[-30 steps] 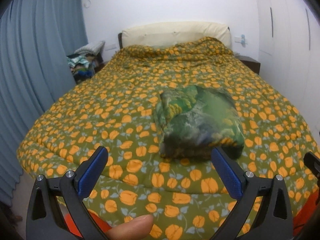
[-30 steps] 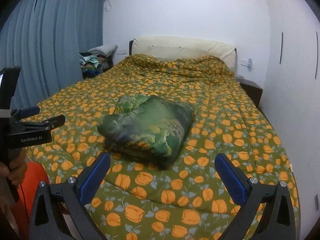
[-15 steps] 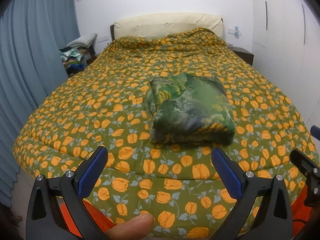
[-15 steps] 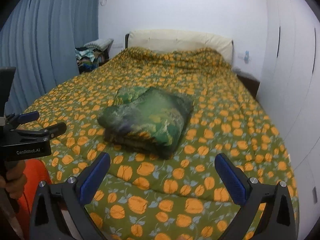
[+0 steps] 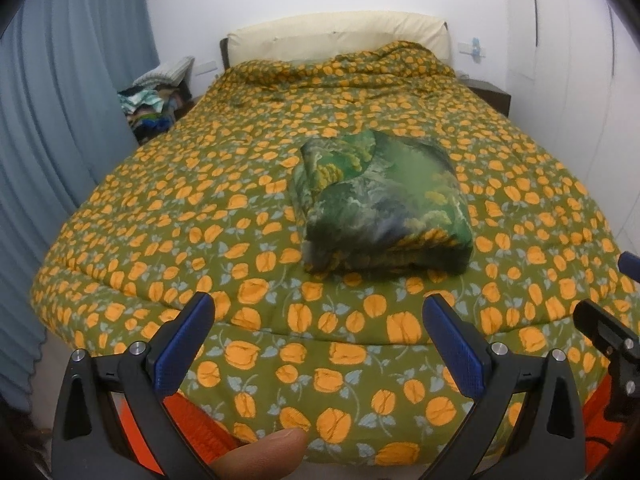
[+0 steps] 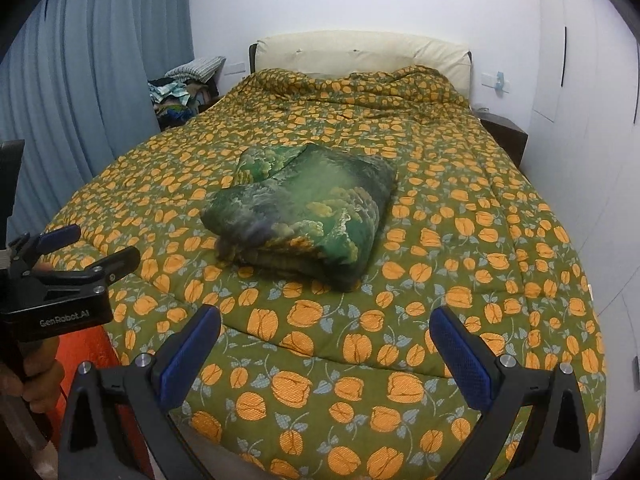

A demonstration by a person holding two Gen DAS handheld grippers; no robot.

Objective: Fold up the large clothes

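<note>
At the far left of your views hangs the blue curtain (image 5: 60, 128), and just past it a pile of clothes (image 5: 154, 100) sits in the corner beside the bed's head. Your left gripper (image 5: 316, 344) has its blue-padded jaws spread wide with nothing between them, held low at the foot of the bed, apart from the cloth; your thumb tip (image 5: 260, 456) shows at the bottom edge of the left wrist view. From the right wrist view you can see that same gripper at the left edge, with your hand (image 6: 24, 384) around its handle. In the middle lies the bedspread (image 5: 200, 208), olive with orange flowers, covering the whole bed up to the cream headboard (image 5: 336, 36). The folded garment (image 5: 380, 204), a thick green patterned bundle, rests on the bedspread a little right of centre in the left view, square and flat, well apart from both tools. Your right gripper (image 6: 326, 346) is likewise opened wide and empty, near the foot of the bed. At the far right stands a dark nightstand (image 6: 506, 136) against the white wall (image 6: 580, 160)
</note>
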